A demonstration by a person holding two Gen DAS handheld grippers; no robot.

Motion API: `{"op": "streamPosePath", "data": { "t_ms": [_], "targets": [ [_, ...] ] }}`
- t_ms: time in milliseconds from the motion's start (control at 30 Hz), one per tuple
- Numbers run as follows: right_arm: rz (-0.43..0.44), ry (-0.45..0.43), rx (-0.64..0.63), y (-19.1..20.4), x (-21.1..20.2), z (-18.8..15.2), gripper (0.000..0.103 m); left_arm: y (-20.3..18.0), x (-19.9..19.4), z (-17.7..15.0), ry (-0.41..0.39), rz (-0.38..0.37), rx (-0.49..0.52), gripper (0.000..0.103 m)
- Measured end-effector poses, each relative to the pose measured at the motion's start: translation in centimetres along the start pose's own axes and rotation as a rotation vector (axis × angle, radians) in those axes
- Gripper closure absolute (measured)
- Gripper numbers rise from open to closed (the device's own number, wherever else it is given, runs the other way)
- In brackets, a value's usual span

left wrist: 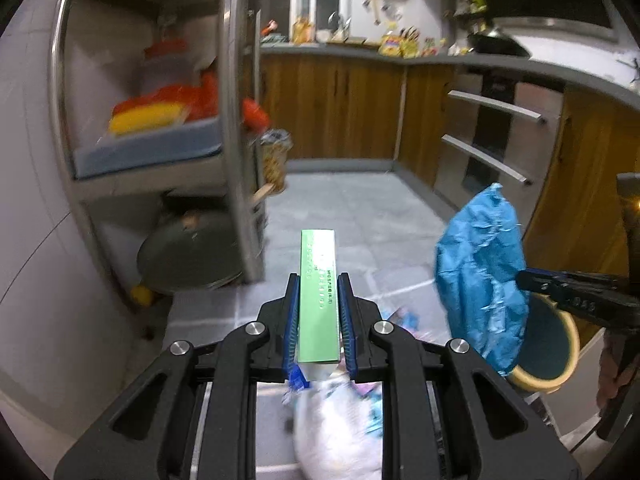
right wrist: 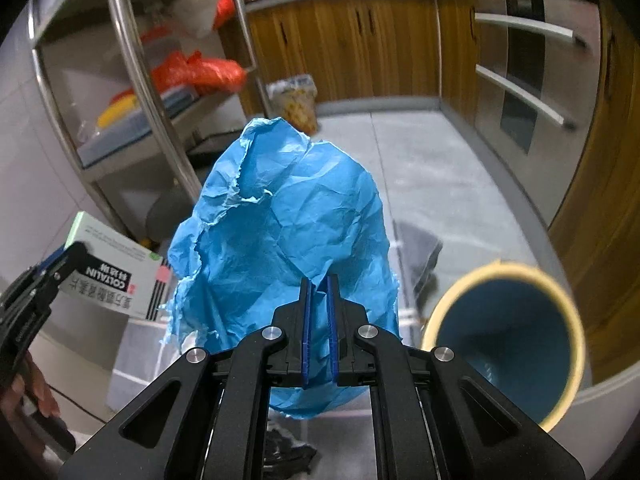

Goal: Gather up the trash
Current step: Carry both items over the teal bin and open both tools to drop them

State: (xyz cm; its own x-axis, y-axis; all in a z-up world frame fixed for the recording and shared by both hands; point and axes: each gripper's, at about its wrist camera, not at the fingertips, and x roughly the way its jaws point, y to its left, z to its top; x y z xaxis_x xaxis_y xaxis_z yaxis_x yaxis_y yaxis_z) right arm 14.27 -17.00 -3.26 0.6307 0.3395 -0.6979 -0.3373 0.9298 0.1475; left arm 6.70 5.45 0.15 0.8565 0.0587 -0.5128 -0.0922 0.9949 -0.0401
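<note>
My left gripper (left wrist: 319, 280) is shut on a green-edged medicine box (left wrist: 318, 292), held on its narrow sides and raised above the floor; the box (right wrist: 116, 268) also shows at the left of the right wrist view with its printed white face. My right gripper (right wrist: 319, 282) is shut on a crumpled sheet of blue paper (right wrist: 280, 232), which hangs in the air and hides much of the floor. In the left wrist view the blue paper (left wrist: 480, 280) hangs at the right, above a round bin (left wrist: 560, 376). The bin (right wrist: 508, 340), yellow-rimmed and blue inside, stands at the lower right.
More litter, a white wad (left wrist: 340, 420) with coloured scraps, lies on the floor below the box. A metal shelf rack (left wrist: 236, 120) with red bags stands at the left. Wooden cabinets (left wrist: 332, 104) and an oven front (right wrist: 528, 76) line the far and right sides. A dark cloth (right wrist: 420, 248) lies on the tiles.
</note>
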Motion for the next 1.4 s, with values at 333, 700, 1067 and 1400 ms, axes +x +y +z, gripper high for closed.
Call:
{"op": "streamPosePath", "data": {
  "t_ms": [333,700,1067,1400],
  "targets": [
    [-0.059,-0.101,0.021,-4.2,-5.6,2.5,0.095,-7.2,-0.7,3.6,-0.083,-0.132,0.070,0.085],
    [-0.221,-0.048,0.142,-14.3,-5.5,0.9,0.095,-16.2,2.2,3.1,-0.047,-0.290,0.164,0.085],
    [-0.271,0.121,0.295,-22.1,-1.3,-2.6,0.095,-24.0,6.6,-0.4,0.081,-0.400,0.279,0.085],
    [-0.311,0.244,0.292,-23.6,1.4,-4.9,0.094,-27.4,10.8,-4.1,0.214,-0.417,0.299,0.084]
  ]
}}
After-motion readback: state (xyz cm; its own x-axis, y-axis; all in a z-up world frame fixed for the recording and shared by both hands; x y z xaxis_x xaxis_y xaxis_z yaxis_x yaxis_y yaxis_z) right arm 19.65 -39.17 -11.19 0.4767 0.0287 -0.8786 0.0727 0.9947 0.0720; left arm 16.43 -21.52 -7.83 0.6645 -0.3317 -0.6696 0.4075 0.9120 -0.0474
